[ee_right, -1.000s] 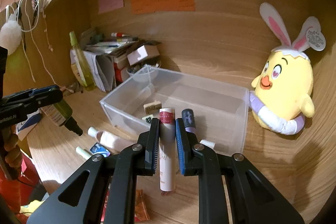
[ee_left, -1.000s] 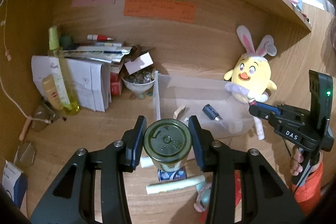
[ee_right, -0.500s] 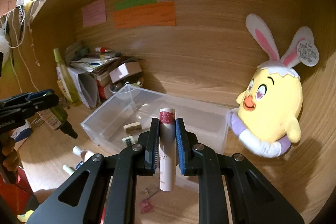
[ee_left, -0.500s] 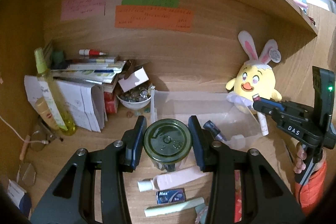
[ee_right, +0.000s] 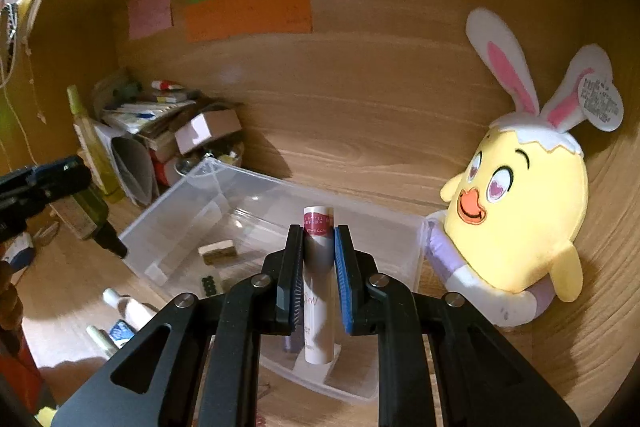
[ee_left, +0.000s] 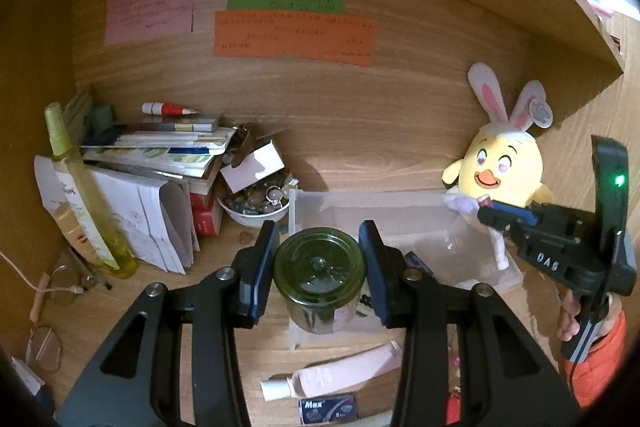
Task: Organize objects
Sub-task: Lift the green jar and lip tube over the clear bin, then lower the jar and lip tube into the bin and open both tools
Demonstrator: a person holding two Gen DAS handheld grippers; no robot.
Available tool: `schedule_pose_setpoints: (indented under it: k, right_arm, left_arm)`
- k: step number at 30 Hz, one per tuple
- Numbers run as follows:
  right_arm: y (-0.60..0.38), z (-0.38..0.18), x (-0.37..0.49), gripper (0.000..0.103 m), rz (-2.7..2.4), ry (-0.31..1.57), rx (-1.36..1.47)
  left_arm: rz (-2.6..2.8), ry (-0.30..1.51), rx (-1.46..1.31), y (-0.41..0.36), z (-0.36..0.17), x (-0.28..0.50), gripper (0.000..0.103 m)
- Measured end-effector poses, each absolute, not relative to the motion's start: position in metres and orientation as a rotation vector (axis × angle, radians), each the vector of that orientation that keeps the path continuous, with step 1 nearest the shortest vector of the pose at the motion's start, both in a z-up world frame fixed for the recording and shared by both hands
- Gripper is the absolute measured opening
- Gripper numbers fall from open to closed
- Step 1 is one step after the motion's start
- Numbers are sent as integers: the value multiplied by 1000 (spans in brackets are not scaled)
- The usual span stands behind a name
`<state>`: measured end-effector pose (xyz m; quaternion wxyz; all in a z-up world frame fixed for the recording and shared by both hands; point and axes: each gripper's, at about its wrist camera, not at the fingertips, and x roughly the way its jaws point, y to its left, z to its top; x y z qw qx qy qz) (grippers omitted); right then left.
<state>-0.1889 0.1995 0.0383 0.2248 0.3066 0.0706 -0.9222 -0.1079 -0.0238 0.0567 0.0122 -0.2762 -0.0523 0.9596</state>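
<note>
My left gripper (ee_left: pixel 319 247) is shut on a dark green glass jar (ee_left: pixel 319 281) and holds it over the near left corner of a clear plastic box (ee_left: pixel 404 203). My right gripper (ee_right: pixel 318 247) is shut on a white tube with a pink label (ee_right: pixel 318 287), held upright over the near side of the same box (ee_right: pixel 192 203). The right gripper also shows in the left wrist view (ee_left: pixel 490 213) at the box's right end. The left gripper with the jar shows in the right wrist view (ee_right: pixel 52 179) at the left. A small beige block (ee_right: pixel 216 251) lies inside the box.
A yellow plush chick (ee_right: pixel 520 203) leans on the back wall right of the box. Stacked books and papers (ee_left: pixel 160 151), a bowl of small stones (ee_left: pixel 256 201) and a tall yellow bottle (ee_left: pixel 86 199) stand at the left. A pink tube (ee_left: pixel 332 373) and a blue packet (ee_left: pixel 327 409) lie in front.
Both grippers have moved forward toward the back wall with their loads. The jar now hangs over the box's near left corner, and the tube over the box's near side.
</note>
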Motion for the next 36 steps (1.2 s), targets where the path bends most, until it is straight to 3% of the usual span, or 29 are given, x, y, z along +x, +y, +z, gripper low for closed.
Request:
schedule_pose_setpoints:
  k: [13, 36]
  right_arm:
    - [202, 14, -206, 14, -2556, 220, 933]
    - [181, -25, -215, 14, -2474, 346, 1068]
  left_arm:
    - [2970, -179, -861, -20, 59, -127, 41]
    - [2849, -175, -1146, -11, -6, -172, 41]
